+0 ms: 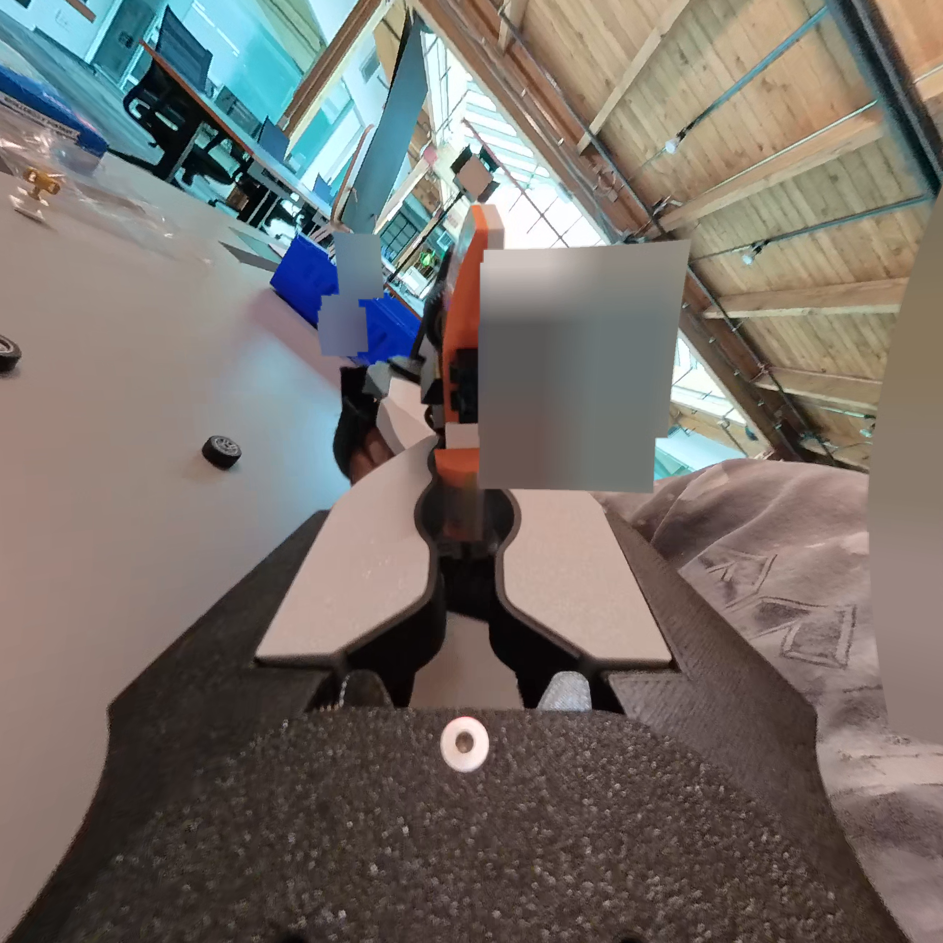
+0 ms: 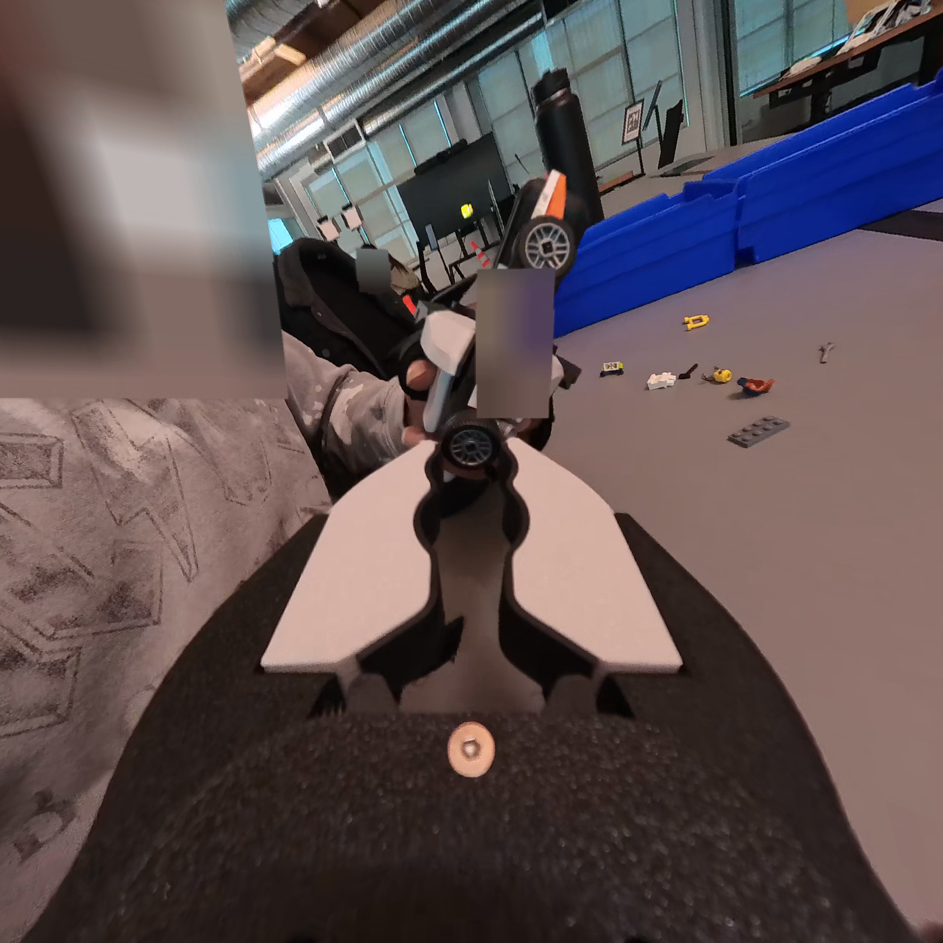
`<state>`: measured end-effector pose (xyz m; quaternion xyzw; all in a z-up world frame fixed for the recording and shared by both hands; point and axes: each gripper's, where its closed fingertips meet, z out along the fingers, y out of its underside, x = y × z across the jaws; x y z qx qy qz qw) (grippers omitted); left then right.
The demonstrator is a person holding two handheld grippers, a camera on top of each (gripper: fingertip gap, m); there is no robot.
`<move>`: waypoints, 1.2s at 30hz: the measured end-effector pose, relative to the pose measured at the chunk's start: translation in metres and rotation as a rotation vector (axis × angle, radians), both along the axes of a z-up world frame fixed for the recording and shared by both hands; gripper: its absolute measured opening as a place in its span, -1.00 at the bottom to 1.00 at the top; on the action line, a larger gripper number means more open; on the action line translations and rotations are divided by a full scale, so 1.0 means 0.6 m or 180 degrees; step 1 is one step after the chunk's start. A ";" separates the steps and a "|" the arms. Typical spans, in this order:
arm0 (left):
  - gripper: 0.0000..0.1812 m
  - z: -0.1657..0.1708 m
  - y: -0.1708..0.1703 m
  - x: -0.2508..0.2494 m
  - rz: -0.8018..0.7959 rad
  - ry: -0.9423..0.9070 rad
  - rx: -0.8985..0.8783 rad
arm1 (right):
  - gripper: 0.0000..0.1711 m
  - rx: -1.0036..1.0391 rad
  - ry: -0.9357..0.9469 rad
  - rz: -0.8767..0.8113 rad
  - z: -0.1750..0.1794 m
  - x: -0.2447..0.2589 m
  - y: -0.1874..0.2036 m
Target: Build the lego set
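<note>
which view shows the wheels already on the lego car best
The right wrist view: two spoked wheels show side-on, one high up, one at the right gripper. The left wrist view shows the lego car edge-on, its mounted wheels hidden.

You are working over a grey table (image 2: pixel 765 536) carrying scattered small Lego pieces (image 2: pixel 714 377), a grey plate (image 2: pixel 759 431), blue bins (image 2: pixel 740 224) and loose wheels (image 1: pixel 222 451).

Open surface (image 2: pixel 765 561) right of the right tool (image 2: pixel 472 462); loose bricks (image 2: pixel 714 377) scattered farther out; blue bins (image 2: pixel 714 224) wall the far edge.
</note>
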<state>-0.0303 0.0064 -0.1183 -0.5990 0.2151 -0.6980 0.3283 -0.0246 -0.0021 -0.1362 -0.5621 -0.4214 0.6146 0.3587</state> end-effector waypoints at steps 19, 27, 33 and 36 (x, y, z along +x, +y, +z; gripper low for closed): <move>-0.83 -0.028 -0.022 0.014 -0.0248 0.0499 0.0209 | -0.76 0.0448 -0.1149 0.0468 -0.045 0.011 -0.023; -0.83 -0.051 -0.027 0.020 -0.0244 0.0865 0.0375 | -0.77 0.0675 -0.1743 0.0661 -0.070 0.018 -0.025; -0.83 -0.059 -0.028 0.021 -0.0228 0.0934 0.0447 | -0.77 0.0698 -0.1920 0.0693 -0.082 0.017 -0.027; -0.83 -0.071 -0.035 0.026 -0.0295 0.1079 0.0517 | -0.77 0.0775 -0.2097 0.0766 -0.098 0.018 -0.034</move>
